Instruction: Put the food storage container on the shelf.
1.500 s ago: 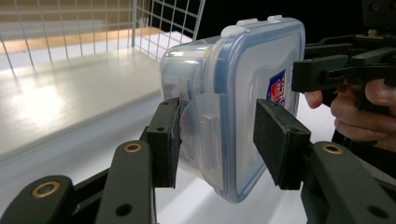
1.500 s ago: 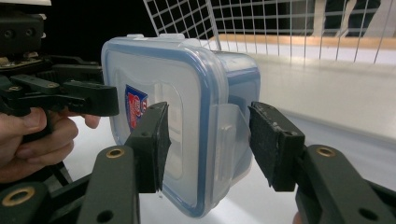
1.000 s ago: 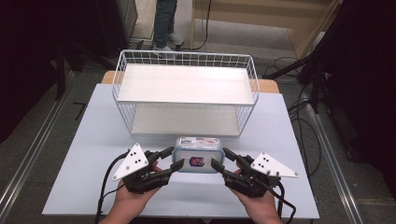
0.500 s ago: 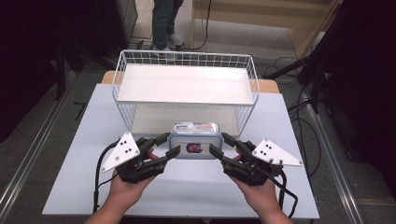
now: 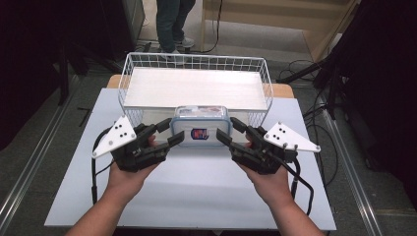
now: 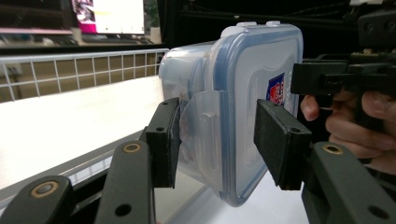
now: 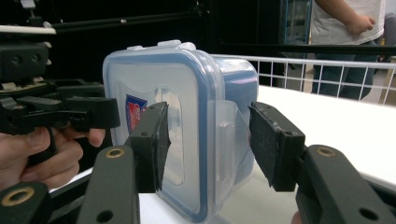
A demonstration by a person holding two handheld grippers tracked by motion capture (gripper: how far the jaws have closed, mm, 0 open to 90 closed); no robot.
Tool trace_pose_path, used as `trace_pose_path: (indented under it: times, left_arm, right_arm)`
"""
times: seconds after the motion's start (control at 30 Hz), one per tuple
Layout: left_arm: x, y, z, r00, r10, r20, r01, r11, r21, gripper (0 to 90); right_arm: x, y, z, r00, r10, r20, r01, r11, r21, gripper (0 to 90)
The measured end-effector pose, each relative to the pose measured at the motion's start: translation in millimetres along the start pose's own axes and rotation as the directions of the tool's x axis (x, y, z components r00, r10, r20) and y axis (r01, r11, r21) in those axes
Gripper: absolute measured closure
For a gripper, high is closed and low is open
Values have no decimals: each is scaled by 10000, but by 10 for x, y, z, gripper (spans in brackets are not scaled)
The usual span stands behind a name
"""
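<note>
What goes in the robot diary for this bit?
left gripper: shut on box | right gripper: shut on box | box: by basket

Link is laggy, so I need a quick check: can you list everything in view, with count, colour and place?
Container: one, clear with blue-rimmed lid, held between both grippers above the table's middle, in front of the basket.
Basket: one, white wire, back of the table.
Table: one, pale grey-white, under everything.
Bystander: one, legs in dark trousers, beyond the basket.
Left gripper: one, black, clamped on the container's left end.
Right gripper: one, black, clamped on its right end.
</note>
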State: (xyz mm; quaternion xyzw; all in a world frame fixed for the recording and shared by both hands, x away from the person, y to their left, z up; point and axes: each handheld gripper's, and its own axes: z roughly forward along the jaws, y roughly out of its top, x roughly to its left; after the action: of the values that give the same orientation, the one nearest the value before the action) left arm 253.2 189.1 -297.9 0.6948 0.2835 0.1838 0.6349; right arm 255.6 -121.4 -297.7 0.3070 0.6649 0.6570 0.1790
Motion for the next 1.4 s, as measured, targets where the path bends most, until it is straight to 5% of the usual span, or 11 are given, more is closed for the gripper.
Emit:
trace_pose_path:
  times: [0.27,0.4,0.6,0.87,1.17,1.3,1.4]
  left_arm:
    - [207,176,96,9970,-765,99,761,9965,333,526]
    - [333,253,161,9867,-1600,285,1575,9847,745,527]
    - [460,367,213,9753,-2199,210,2169,9714,965,528]
    - [668,435,303,9452,-3258,206,3185,9342,1606,529]
    - [820,483,407,9037,-4276,218,4159,8888,1924,530]
    - [871,512,440,8945,-4468,180,4337,8767,2080,530]
    - [918,524,484,8767,-4809,129,4658,8552,2273,531]
  right_arm:
    - [-123,179,169,9986,522,3,-522,9984,221,501]
    - [-212,265,241,9951,985,-41,-982,9941,459,512]
    - [-337,393,362,9821,1874,-210,-1847,9785,921,516]
    - [-449,436,510,9618,2736,-24,-2707,9528,1375,520]
    - [-571,496,601,9399,3410,154,-3385,9253,1708,527]
    - [-630,520,633,9280,3724,125,-3676,9096,1938,533]
    - [-672,528,658,9234,3833,204,-3789,9019,2074,533]
